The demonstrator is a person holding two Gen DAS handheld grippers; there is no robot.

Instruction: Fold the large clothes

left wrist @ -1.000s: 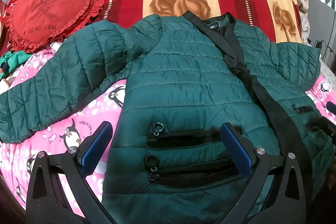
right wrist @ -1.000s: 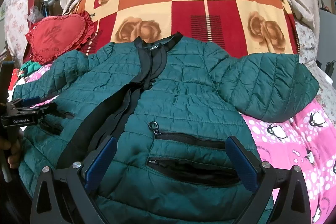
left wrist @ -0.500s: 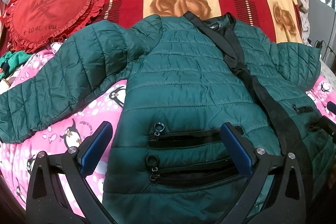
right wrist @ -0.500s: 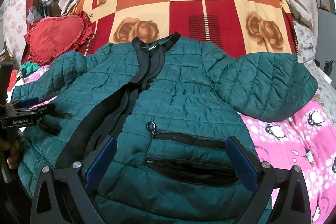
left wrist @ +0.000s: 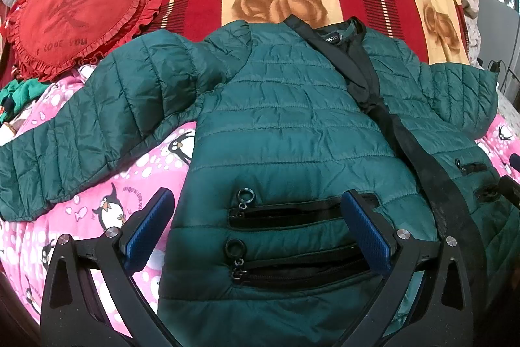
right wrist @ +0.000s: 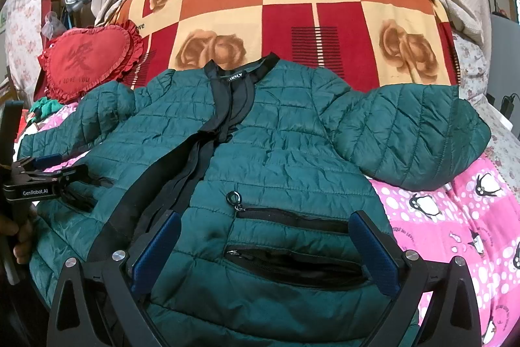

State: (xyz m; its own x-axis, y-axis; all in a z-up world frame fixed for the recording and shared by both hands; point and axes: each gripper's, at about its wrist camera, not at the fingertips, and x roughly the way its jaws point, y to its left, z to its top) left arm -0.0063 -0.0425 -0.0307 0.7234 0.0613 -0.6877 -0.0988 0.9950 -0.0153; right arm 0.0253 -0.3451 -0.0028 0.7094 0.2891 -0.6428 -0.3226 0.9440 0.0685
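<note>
A dark green quilted jacket [left wrist: 286, 126] lies face up and spread out on the bed, front closed with a black placket, sleeves out to both sides; it also shows in the right wrist view [right wrist: 279, 152]. My left gripper [left wrist: 256, 226] is open and empty over the jacket's left pocket zippers near the hem. My right gripper [right wrist: 265, 249] is open and empty over the right pocket zippers. The left gripper also shows at the left edge of the right wrist view [right wrist: 42, 168]. The right sleeve [right wrist: 409, 132] lies folded short.
A pink penguin sheet [left wrist: 97, 200] covers the bed under the jacket. A red-and-orange rose blanket [right wrist: 325, 21] lies behind it. A red heart cushion [left wrist: 74, 18] sits at the back left. Curtains and a window are behind the bed.
The right wrist view has risen and pulled back slightly, so the jacket sits lower in it. The left gripper and the jacket have not moved.
</note>
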